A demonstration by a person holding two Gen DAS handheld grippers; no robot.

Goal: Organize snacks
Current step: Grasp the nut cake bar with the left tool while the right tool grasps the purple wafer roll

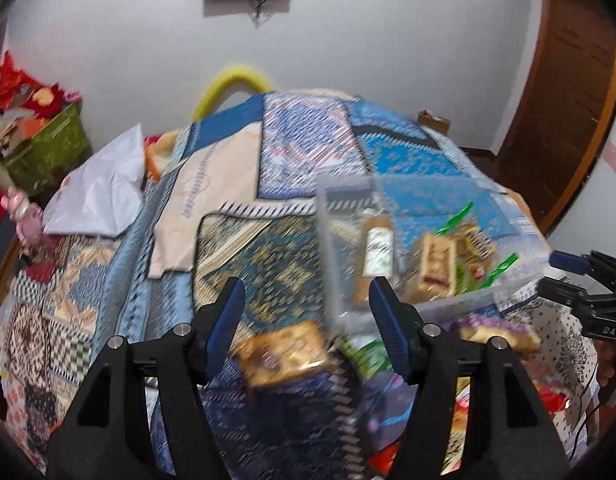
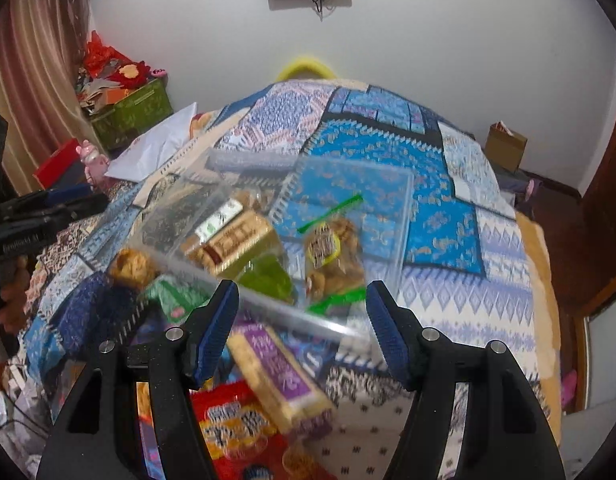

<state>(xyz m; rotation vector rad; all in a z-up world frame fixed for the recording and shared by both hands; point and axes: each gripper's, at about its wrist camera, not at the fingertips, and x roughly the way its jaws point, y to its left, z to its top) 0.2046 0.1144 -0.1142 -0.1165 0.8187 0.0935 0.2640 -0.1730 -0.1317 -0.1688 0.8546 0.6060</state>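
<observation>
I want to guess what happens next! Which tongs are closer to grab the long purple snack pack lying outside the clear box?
Probably the right tongs. The purple snack pack lies just below their open tips, near the clear box. For the left tongs, it sits off to the side.

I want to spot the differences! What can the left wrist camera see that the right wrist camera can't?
Only the left wrist view shows the peach cloth on the bed.

Only the right wrist view shows the striped curtain, the red snack bag and the purple-labelled snack bar.

Both show the clear plastic box holding snacks, the patterned blanket and the green crate.
</observation>
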